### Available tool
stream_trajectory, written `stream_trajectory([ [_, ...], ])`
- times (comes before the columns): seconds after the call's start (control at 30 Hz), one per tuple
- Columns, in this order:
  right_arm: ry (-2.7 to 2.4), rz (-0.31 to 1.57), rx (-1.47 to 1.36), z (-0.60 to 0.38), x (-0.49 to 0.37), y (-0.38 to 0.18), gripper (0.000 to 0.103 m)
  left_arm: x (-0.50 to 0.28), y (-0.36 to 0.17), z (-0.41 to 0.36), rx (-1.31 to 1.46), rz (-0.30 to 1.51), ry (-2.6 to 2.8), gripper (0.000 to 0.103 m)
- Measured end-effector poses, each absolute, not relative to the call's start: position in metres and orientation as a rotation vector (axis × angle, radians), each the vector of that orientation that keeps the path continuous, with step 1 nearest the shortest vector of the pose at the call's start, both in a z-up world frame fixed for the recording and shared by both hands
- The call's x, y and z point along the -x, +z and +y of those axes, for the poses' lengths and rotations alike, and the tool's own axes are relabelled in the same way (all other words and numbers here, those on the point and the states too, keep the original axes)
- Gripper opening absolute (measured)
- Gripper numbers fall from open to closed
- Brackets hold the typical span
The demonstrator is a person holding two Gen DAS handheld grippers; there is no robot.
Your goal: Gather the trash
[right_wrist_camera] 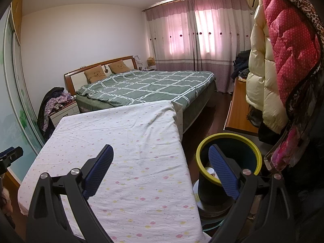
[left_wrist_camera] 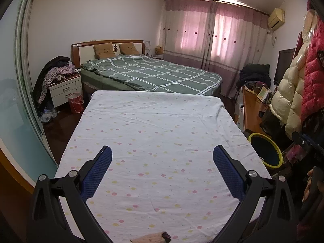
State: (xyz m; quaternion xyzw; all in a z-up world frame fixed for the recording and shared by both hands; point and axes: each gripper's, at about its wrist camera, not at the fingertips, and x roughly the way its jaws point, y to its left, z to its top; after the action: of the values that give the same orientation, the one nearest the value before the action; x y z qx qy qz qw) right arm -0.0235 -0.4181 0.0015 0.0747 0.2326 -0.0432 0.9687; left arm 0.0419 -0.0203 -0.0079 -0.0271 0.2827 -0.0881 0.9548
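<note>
No writing is readable. Both claws are spread wide and hold nothing. The left claw (left_wrist_camera: pixel 162 158) hovers over a table (left_wrist_camera: pixel 154 125) draped in a dotted white sheet. The right claw (right_wrist_camera: pixel 161 157) straddles the table's right edge and a yellow-rimmed trash bin (right_wrist_camera: pixel 251 147) on the floor, white trash (right_wrist_camera: pixel 209 171) inside.

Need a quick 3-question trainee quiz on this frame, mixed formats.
1. True or false: the left gripper is shut on a piece of trash.
2. On which side of the dotted sheet does the yellow-rimmed bin stand in the right wrist view? A) left B) right C) on top of it
3. Fill in: the right gripper is ____ and holds nothing.

Key: 1 false; 2 B; 3 open
</note>
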Motion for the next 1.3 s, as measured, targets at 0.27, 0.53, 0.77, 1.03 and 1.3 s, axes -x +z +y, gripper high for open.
stream_trajectory([
  [0.27,-0.088,0.475,-0.153,-0.4178,0.0223,-0.0012,0.09,-0.0406,-0.0075,-0.0232,0.048,0.57,-0.172,0.098],
  [0.53,-0.087,0.476,-0.152,-0.4178,0.0221,-0.001,0.09,-0.0423,-0.0077,-0.0228,0.048,0.574,-0.175,0.098],
  [0.77,-0.088,0.477,-0.154,-0.4172,0.0212,-0.0014,0.09,-0.044,-0.008,-0.0222,0.044,0.577,-0.178,0.098],
  [1.03,-0.087,0.478,-0.154,-0.4175,0.021,-0.0013,0.09,-0.0438,-0.0086,-0.0231,0.042,0.579,-0.181,0.098],
  [1.3,-0.085,0.488,-0.155,-0.4157,0.0181,-0.0084,0.091,-0.0483,-0.0114,-0.025,0.039,0.589,-0.187,0.098],
])
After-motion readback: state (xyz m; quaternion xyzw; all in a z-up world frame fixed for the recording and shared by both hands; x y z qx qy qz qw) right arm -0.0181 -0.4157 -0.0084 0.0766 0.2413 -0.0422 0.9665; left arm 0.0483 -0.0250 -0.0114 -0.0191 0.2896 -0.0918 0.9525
